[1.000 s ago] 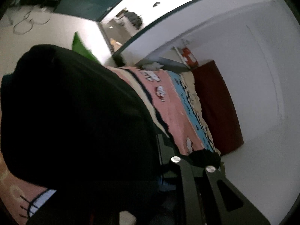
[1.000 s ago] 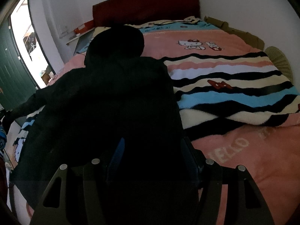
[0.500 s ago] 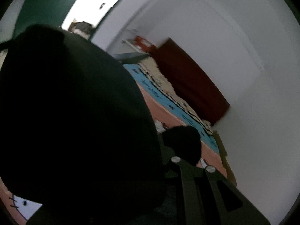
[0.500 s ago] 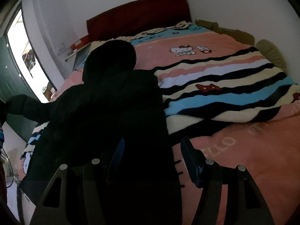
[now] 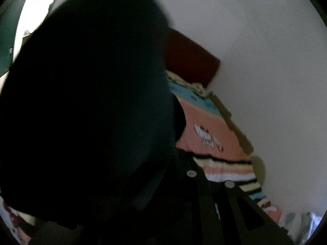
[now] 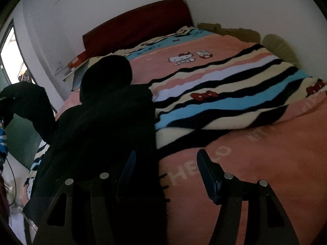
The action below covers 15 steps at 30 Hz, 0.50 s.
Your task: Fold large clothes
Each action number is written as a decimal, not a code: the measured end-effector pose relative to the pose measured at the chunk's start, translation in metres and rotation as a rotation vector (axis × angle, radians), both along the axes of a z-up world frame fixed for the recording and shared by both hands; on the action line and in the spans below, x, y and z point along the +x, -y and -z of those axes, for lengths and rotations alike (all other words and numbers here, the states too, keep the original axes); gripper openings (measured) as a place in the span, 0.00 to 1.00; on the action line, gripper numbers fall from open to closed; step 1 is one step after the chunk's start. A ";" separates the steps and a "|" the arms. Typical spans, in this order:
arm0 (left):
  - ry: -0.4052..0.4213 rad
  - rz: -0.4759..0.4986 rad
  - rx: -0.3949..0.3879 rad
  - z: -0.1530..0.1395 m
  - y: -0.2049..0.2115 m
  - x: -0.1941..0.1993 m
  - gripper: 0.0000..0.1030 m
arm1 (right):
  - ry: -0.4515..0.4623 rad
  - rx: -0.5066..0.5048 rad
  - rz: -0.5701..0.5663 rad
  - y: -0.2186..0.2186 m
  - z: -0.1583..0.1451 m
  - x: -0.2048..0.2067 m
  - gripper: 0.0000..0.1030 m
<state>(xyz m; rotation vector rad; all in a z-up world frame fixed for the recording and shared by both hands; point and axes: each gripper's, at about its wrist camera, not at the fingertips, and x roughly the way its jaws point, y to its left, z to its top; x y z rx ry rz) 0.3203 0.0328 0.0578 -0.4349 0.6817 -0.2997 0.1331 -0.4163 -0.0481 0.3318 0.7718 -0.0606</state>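
The left claw, clenched on the black hooded garment's sleeve, has swung it up over the pink striped blanket; the sleeve fold is underway. The right claw stands released.

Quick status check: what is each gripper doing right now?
Left gripper: closed on the black garment's sleeve, lifted.
Right gripper: open, gripping nothing, over the black garment.

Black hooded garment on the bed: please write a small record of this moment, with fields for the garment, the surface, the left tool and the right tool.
garment: large black hooded garment, body flat on the bed, one sleeve lifted at the left
surface: pink blanket with cartoon cats and stripes
left tool: left tool shut on the black cloth, which fills most of its view
right tool: right tool open, low over the garment's edge
backdrop: dark red headboard
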 end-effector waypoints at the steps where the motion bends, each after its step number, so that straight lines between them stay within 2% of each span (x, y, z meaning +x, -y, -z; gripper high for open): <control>1: -0.013 0.017 0.013 0.007 0.012 0.004 0.14 | 0.000 0.004 0.007 0.003 0.001 -0.001 0.60; 6: -0.086 0.079 0.056 0.043 0.060 0.015 0.14 | -0.011 0.009 0.029 0.013 0.008 -0.003 0.60; 12: -0.194 0.134 0.152 0.095 0.104 0.022 0.14 | -0.030 0.013 0.048 0.020 0.017 -0.002 0.60; 14: -0.220 0.156 0.147 0.105 0.114 0.025 0.17 | -0.034 0.014 0.052 0.021 0.019 -0.002 0.60; 15: -0.234 0.169 0.132 0.108 0.119 0.028 0.24 | -0.035 0.014 0.053 0.021 0.019 -0.003 0.60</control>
